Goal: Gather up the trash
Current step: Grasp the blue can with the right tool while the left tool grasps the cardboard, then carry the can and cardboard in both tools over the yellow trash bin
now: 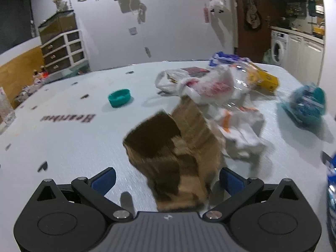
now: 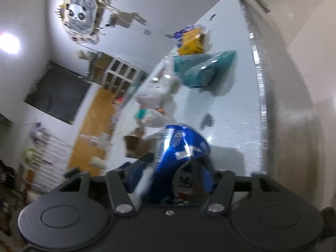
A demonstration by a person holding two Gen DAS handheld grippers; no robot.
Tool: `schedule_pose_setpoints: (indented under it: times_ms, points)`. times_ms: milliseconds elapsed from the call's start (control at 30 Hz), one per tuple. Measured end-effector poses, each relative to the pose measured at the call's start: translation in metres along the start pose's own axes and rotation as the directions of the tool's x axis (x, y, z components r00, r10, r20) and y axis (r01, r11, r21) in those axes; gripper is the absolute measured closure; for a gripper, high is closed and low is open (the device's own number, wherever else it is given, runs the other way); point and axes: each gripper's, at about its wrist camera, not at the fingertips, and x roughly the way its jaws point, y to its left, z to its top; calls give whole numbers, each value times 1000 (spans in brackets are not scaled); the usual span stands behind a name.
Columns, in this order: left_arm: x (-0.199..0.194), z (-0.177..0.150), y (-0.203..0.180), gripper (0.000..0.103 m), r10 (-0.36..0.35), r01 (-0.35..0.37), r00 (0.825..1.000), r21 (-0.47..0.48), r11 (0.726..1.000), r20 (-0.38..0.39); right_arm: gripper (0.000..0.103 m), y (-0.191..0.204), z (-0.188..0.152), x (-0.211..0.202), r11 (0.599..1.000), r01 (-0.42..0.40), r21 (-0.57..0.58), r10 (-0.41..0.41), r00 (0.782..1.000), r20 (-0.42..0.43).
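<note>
Cardboard box, crushed, sits between the spread fingers of the left tool, pads not on it yet. Right tool is clamped on a blue foil wrapper w/ tabletop edge close at right. Pickup step; next, close left on box. More bags beyond, open room left.

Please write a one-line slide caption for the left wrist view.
Left gripper, jaws open, straddles a torn cardboard box on the littered table.

Matt brown cardboard box, glossy blue foil bag, crinkled white plastic bag
</note>
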Motion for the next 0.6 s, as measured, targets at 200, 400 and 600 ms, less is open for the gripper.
schedule_pose_setpoints:
  times_ms: [200, 400, 600]
  points:
    - [13, 9, 0, 0, 46, -46, 999, -36, 998, 21, 50, 6, -1, 13, 999, -40, -1, 40, 999, -35]
    - [12, 10, -5, 14, 81, -80, 996, -21, 997, 39, 54, 8, -2, 25, 999, -47, 14, 48, 998, -49]
    - [12, 10, -8, 29, 121, -121, 991, 6, 993, 54, 60, 6, -7, 37, 999, -39, 35, 41, 997, -60]
